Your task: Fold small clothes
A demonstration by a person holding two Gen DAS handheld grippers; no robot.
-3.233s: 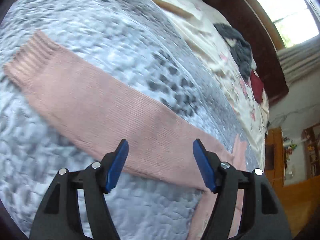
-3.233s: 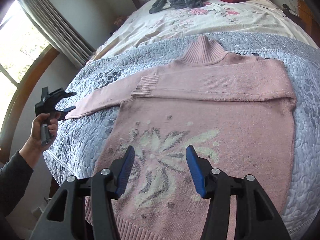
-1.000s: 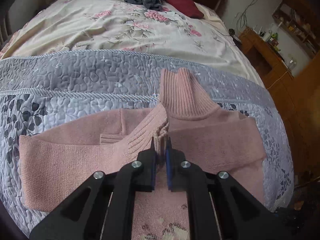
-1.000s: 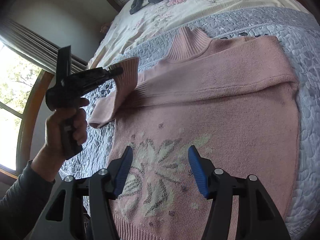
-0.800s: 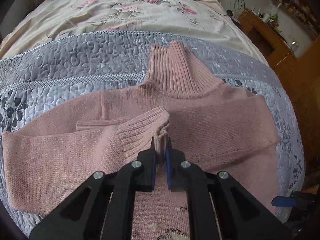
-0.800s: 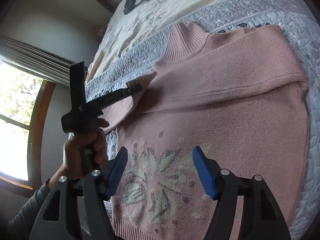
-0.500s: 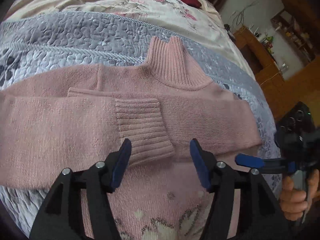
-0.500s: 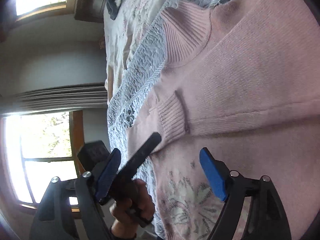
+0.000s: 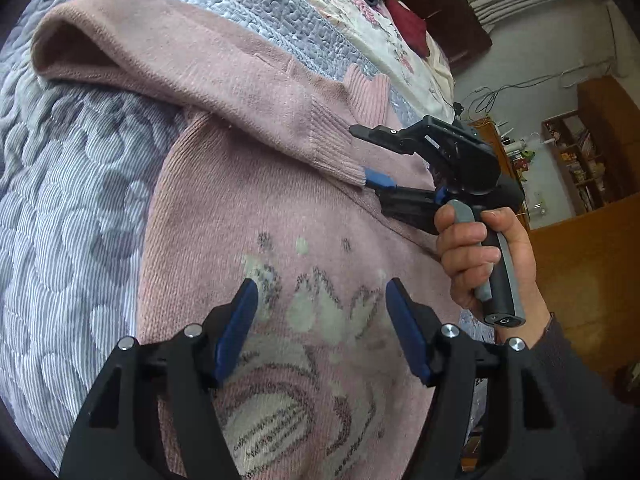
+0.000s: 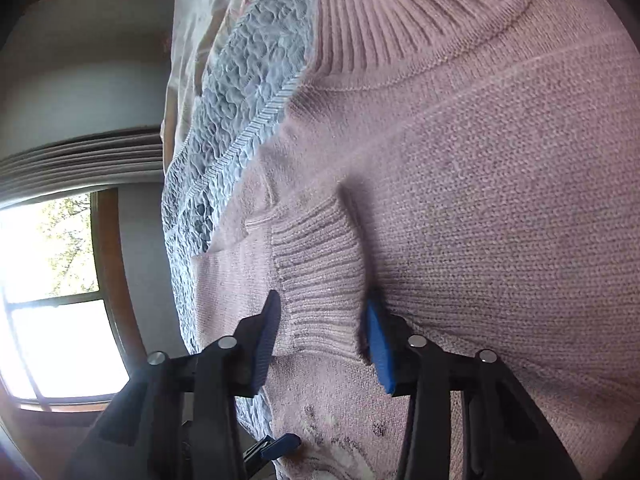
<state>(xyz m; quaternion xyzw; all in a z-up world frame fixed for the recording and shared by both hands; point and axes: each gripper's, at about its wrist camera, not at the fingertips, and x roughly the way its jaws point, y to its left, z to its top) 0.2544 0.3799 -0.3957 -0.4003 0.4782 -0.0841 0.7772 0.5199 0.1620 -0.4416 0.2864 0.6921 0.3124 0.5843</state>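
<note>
Blue-padded and spread wide, your right hand-held gripper (image 10: 320, 336) straddles the ribbed cuff (image 10: 320, 264) of the sleeve folded across the chest, one pad at each edge, gripping nothing yet. In the left wrist view its lower pad (image 9: 378, 179) sits right at the cuff's end, with your hand (image 9: 480, 256) on the grip. Your left hand-held gripper (image 9: 322, 320) is also wide open and empty, hovering over the pale flower pattern (image 9: 320, 312) nearer the hem.

Outward from there, the pink sweater (image 9: 224, 208) lies face up on the grey quilted bed cover (image 9: 68, 216), its ribbed collar (image 10: 400, 12) at the far side, and the folded sleeve bulges open at the left shoulder (image 9: 72, 48).

Judge this knit as soft, light and stretchy: it will sag and drag rather than hold a line. The rib is likely the firmest spot, so take the cuff through its full thickness if it needs shifting; for the body fold, pinch both layers at the side edge, and lift rather than slide.
</note>
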